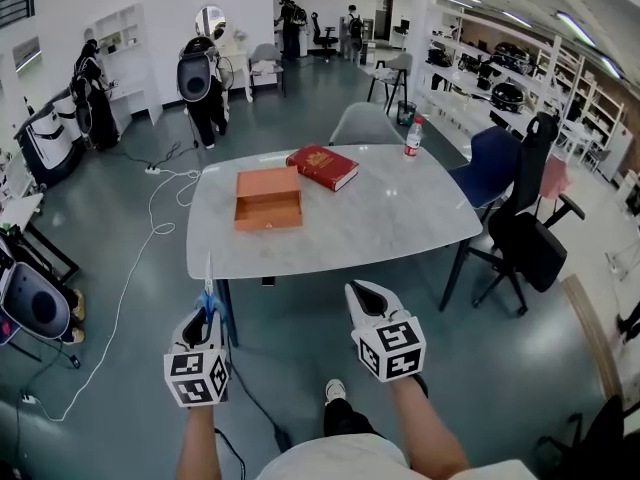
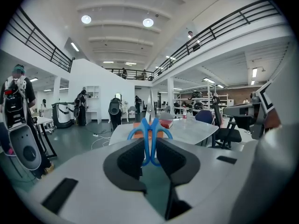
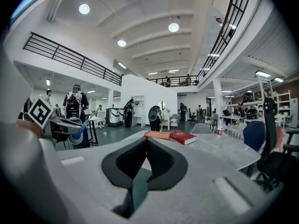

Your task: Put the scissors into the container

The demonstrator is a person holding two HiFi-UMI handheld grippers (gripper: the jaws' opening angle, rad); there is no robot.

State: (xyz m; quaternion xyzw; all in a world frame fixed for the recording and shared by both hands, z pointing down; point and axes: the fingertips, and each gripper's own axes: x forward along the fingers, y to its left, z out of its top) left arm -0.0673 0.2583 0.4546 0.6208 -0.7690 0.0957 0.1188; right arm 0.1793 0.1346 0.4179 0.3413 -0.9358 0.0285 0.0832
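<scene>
Blue-handled scissors (image 1: 208, 290) stand with blades pointing up in my left gripper (image 1: 207, 314), which is shut on their handles, near the table's front left corner. In the left gripper view the blue handle loops (image 2: 150, 133) sit pinched between the dark pads of the left gripper (image 2: 149, 143). The container, an open orange box (image 1: 268, 199), lies on the grey table (image 1: 400, 223), left of centre, well ahead of both grippers. My right gripper (image 1: 363, 291) hovers short of the table's front edge, shut with nothing in it; its pads meet in its own view of the right gripper (image 3: 147, 143).
A red book (image 1: 322, 166) lies just behind the box, and a water bottle (image 1: 412, 138) stands at the far right corner. Chairs (image 1: 525, 223) stand to the table's right. Cables trail on the floor at left. People and equipment are far back.
</scene>
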